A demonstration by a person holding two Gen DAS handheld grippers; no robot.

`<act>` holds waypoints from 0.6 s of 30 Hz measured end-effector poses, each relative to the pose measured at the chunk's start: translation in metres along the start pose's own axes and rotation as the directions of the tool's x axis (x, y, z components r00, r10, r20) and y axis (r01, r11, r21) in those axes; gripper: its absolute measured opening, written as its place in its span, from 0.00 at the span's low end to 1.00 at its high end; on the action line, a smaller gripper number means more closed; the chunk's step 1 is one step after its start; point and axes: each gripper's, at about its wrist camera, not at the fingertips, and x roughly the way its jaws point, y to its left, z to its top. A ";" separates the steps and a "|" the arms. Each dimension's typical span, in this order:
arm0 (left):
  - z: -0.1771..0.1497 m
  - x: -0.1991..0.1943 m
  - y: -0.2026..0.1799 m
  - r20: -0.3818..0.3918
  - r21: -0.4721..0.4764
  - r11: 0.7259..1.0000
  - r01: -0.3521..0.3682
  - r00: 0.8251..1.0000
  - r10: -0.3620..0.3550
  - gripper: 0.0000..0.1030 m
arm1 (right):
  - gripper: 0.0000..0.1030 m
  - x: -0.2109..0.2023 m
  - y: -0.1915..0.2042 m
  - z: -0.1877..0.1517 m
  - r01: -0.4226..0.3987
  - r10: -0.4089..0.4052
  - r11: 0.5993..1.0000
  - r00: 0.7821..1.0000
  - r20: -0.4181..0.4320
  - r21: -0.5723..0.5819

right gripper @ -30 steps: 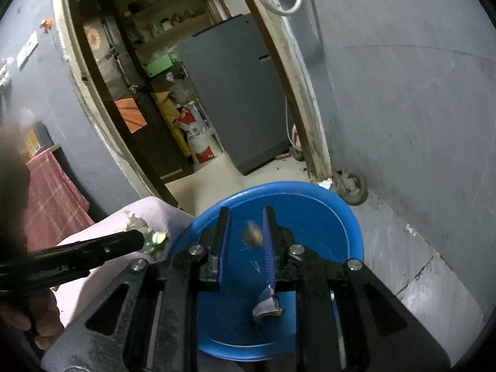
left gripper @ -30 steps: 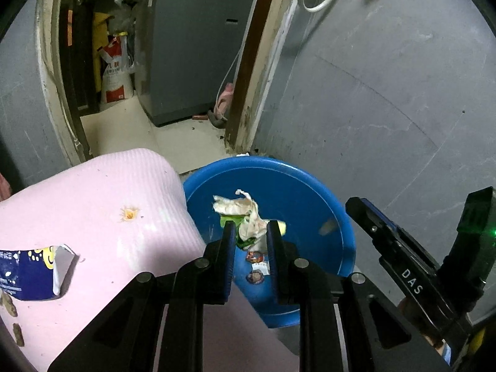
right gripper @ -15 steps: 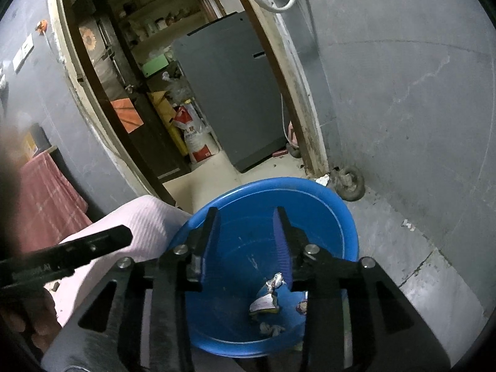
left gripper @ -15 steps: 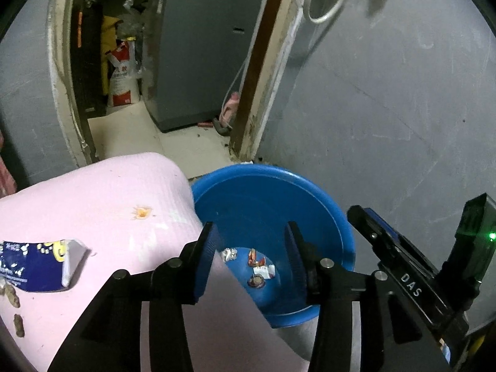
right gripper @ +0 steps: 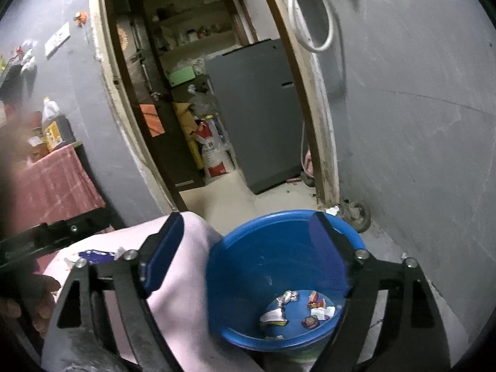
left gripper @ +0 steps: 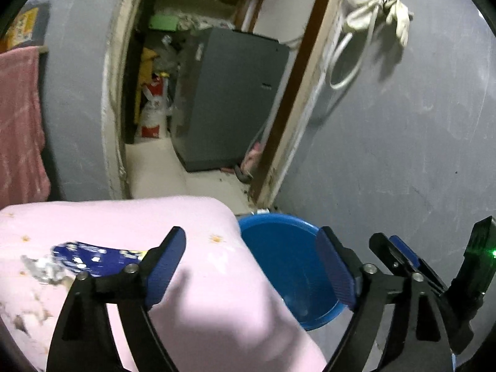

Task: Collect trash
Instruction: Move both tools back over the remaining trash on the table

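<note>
Blue tub (right gripper: pixel 248 266) on the floor, hard against the corner of a pink-covered surface (left gripper: pixel 217 303), grey wall just behind it. Wrappers (right gripper: pixel 294 310) and scraps lie at the bottom of the tub: one silver crumple, several printed pieces.

Right gripper (right gripper: pixel 245 248) above the tub, jaws spread wide after just opening, nothing between the pads. Left gripper (left gripper: pixel 251 263) over the pink corner and tub rim, jaws likewise just opened wide, empty.

Trash left on the pink surface: a dark blue packet (left gripper: pixel 99 257) lying flat, with grey-brown crumbs and scraps (left gripper: pixel 37 272) beside and below it. Small orange specks dot the cloth.

Left hand (right gripper: pixel 28 303) at the edge of the right view, gripping its tool handle. Doorway beyond shows a grey appliance (right gripper: pixel 257 114).
</note>
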 end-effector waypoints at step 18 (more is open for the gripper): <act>-0.018 -0.122 0.060 0.199 -0.097 0.979 -0.178 0.961 0.195 0.97 | 1.00 -0.057 0.104 0.003 -0.131 0.158 0.974 0.978 0.137 -0.185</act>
